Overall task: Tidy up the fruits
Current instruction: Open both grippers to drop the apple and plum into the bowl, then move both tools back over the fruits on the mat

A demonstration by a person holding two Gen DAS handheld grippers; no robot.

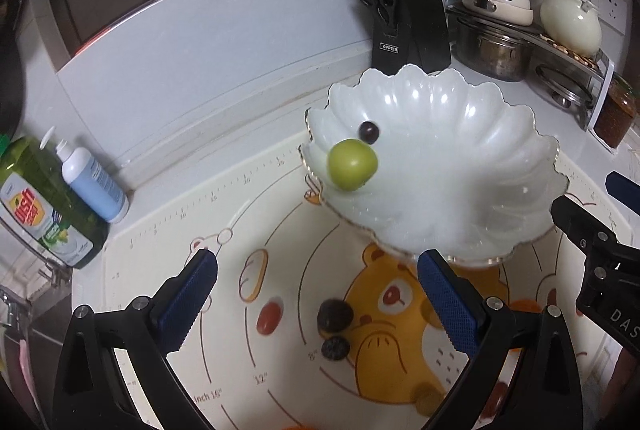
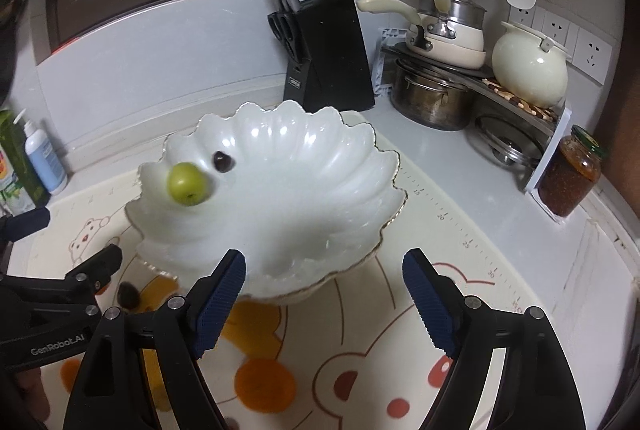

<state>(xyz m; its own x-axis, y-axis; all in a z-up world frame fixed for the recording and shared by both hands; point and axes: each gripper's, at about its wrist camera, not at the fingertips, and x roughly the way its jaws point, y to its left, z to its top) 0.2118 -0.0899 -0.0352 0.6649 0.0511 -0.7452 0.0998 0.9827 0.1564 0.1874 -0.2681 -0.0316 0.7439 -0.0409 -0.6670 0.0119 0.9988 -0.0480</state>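
Fruits are what we are sorting, and the biggest thing before us is the baking mat [image 1: 168, 310], laid flat over the counter so that we have a marked, wipeable place to work; its printed rulers and rings read "8"", "12"" and "Inch 16"".

Next in size, the white scalloped bowl [image 1: 500, 157] stands on the mat's far part as the collecting dish. We judge it sits there so both our tools reach it alike.

Behind it the black knife block [image 1: 404, 29] carries a small white label, "OPPEIN". At the left edge the green dish-soap bottle [image 1: 36, 205] reads "dish drop", as far as we can tell.

Our left gripper [image 1: 316, 294] stands wide apart with nothing between its blue pads. Our right gripper [image 2: 324, 300] is likewise spread and empty; its body shows "DAS" in the left view, and the left tool shows "GenRobot.AI" in the right view.

Inside the bowl, on its left slope, lies the green fruit [image 1: 353, 165], with the dark grape [image 1: 368, 132] just beyond it.

On the mat, between the left tool's fingers, wait a dark plum [image 1: 335, 316] and a smaller dark berry [image 1: 335, 348], not yet gathered.
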